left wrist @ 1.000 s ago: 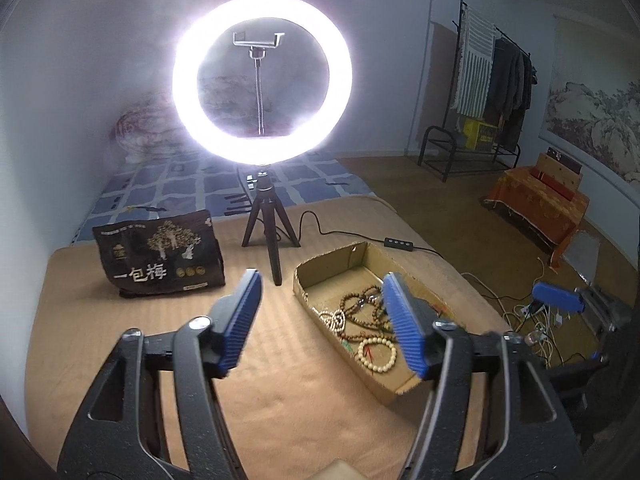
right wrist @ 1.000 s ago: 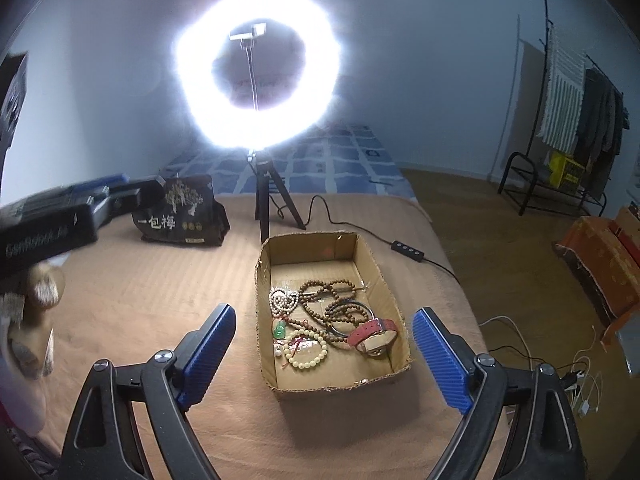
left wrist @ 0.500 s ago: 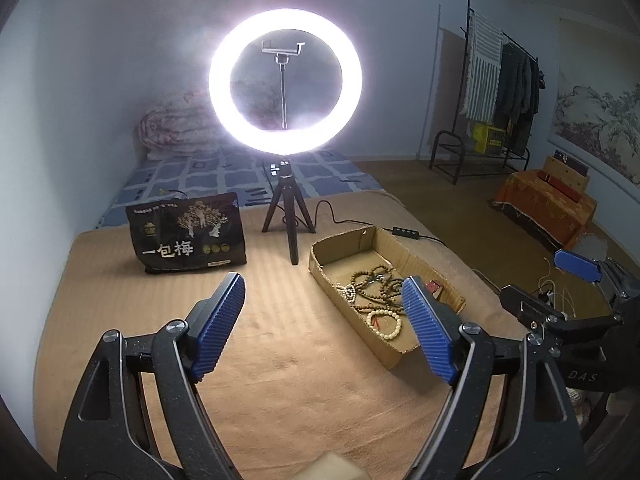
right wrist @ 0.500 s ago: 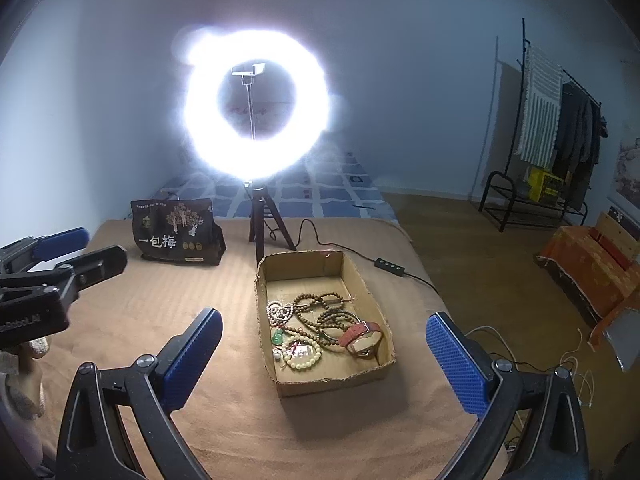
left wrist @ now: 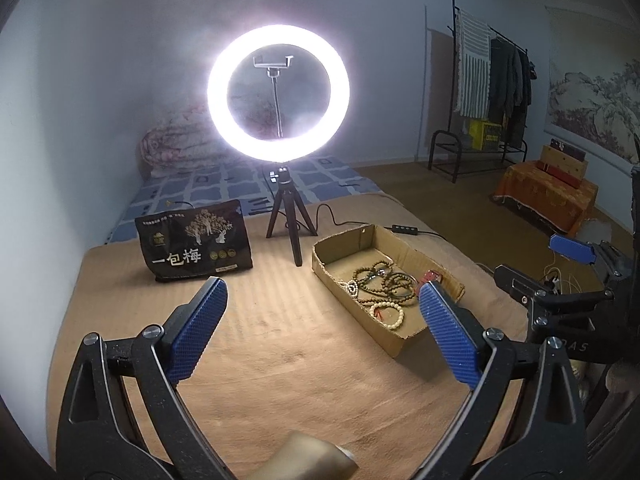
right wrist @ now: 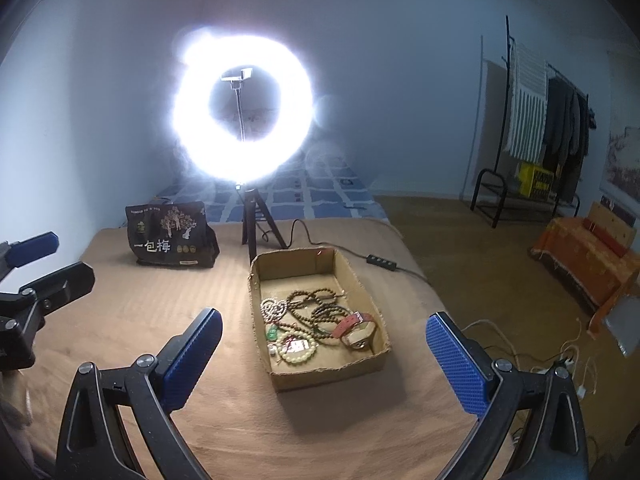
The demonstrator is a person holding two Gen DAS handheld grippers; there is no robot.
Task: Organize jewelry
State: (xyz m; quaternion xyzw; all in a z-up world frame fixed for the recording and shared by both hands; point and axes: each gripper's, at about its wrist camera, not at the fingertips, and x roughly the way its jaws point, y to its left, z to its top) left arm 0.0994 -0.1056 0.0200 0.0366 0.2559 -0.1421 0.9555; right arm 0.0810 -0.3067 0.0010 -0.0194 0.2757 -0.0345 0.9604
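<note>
An open cardboard box (left wrist: 400,346) (right wrist: 328,374) lies on the tan-covered table. In it are dark bead strings (left wrist: 384,280) (right wrist: 312,308), a cream bead bracelet (left wrist: 387,314) (right wrist: 298,350), a green pendant (right wrist: 272,334) and a red-strap watch (right wrist: 356,326). My left gripper (left wrist: 320,300) hovers over bare cloth left of the box. Its jaws are opening and hold nothing. My right gripper (right wrist: 325,320) stands open in front of the box, short of it, with nothing gripped. Each gripper shows at the edge of the other's view.
A lit ring light (left wrist: 278,92) (right wrist: 240,112) on a small tripod stands behind the box. A black snack bag (left wrist: 194,246) (right wrist: 170,236) stands to its left. A cable with a controller (right wrist: 382,262) runs off the table's right edge toward floor cables.
Both grippers have drawn back from the box, which now looks smaller in each view. The left jaws have spread much wider; the right jaws widened a little.
</note>
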